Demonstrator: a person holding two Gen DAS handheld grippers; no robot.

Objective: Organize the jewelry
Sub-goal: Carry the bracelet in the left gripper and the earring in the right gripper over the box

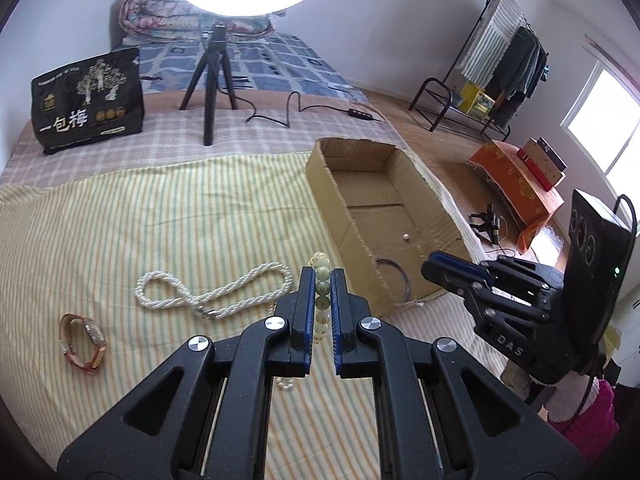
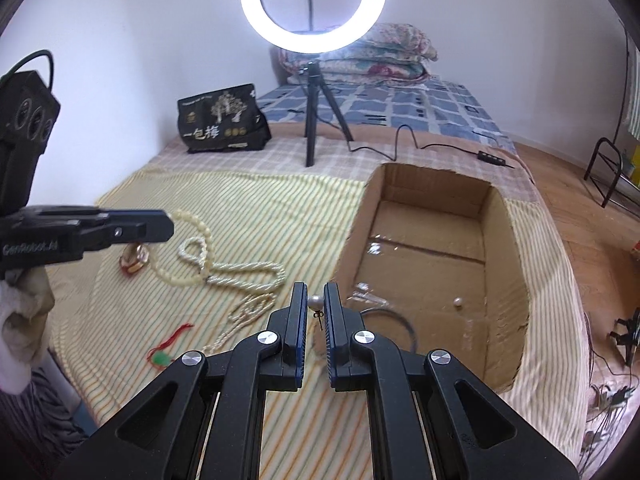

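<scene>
The left claw (image 1: 322, 280) is clamped on a bracelet of pale green beads (image 1: 322, 286), which stands up between its pads with the lower loop hanging beneath, and the right claw (image 2: 315, 300) pinches a pearl earring (image 2: 315, 301) by the ball, its small post dangling below. Both pieces seem lifted clear of the striped bedspread (image 1: 160, 220), so the step in hand looks like the carry toward the cardboard box (image 1: 328, 176), which sits on the bed to the right of the loose jewelry. Inside it already lie a single pearl (image 2: 458, 302) and a thin dark bangle (image 1: 394, 280) near the front wall. The next move calls for bringing each claw over the box wall, high enough that the hanging bracelet loop does not catch the torn rim, then letting go above bare floor. The box mouth is wide and mostly empty, so there is room for both, though the two claws are near each other at the front corner and should go in one after the other. Left on the spread are a twisted pearl necklace (image 1: 216, 292), a watch with a red strap (image 1: 84, 340), a thin bead chain (image 2: 244, 316) and a green pendant on red cord (image 2: 162, 358)
</scene>
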